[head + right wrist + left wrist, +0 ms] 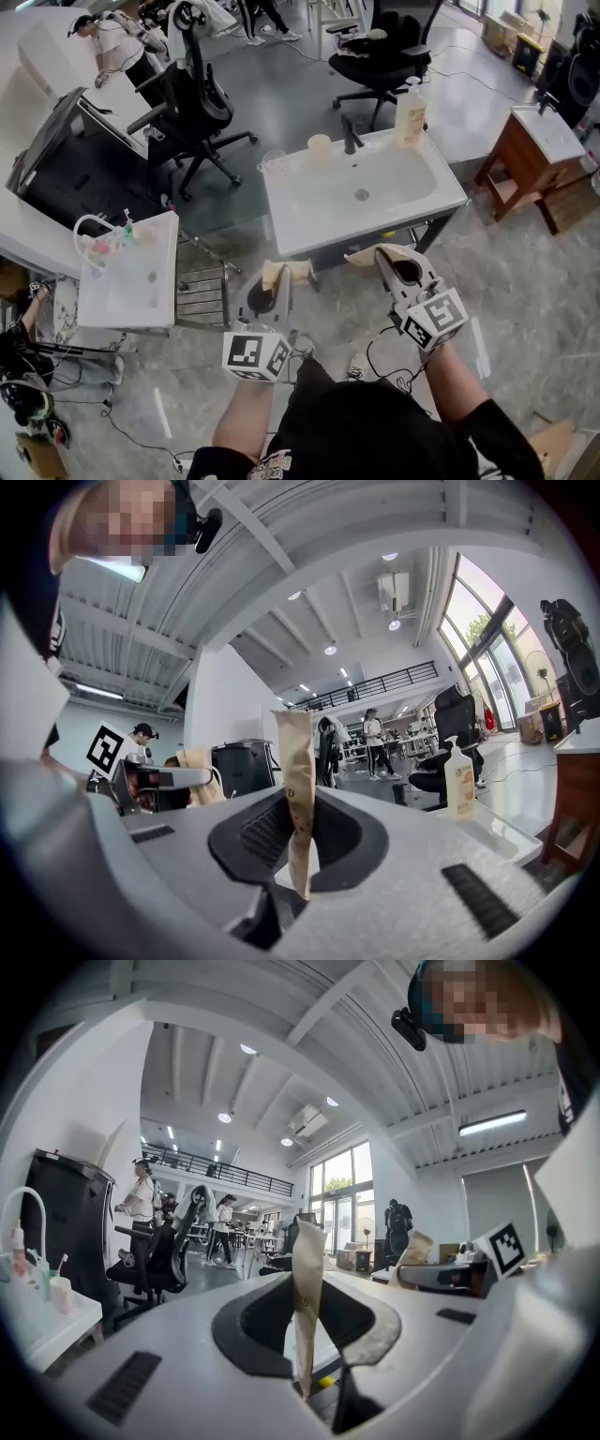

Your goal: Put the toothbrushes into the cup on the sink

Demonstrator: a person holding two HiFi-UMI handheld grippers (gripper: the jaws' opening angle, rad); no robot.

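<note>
while left gripper (278, 274) and right gripper (377, 255) hang pinched closed, empty, before the white rectangular sink (398, 192), its pale plastic cup (319, 146) sits on the back rim, thin toothbrush (62, 1262) stands on the smaller white basin (127, 292) left.

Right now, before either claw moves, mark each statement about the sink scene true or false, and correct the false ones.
1. The soap bottle stands at the far right corner of the sink. True.
2. Both cups stand to the right of the tap. False: the clear cup and the beige cup stand to the left of the tap.
3. The left claw holds a toothbrush. False: its jaws are together with nothing between them.
4. The right claw is empty. True.
</note>
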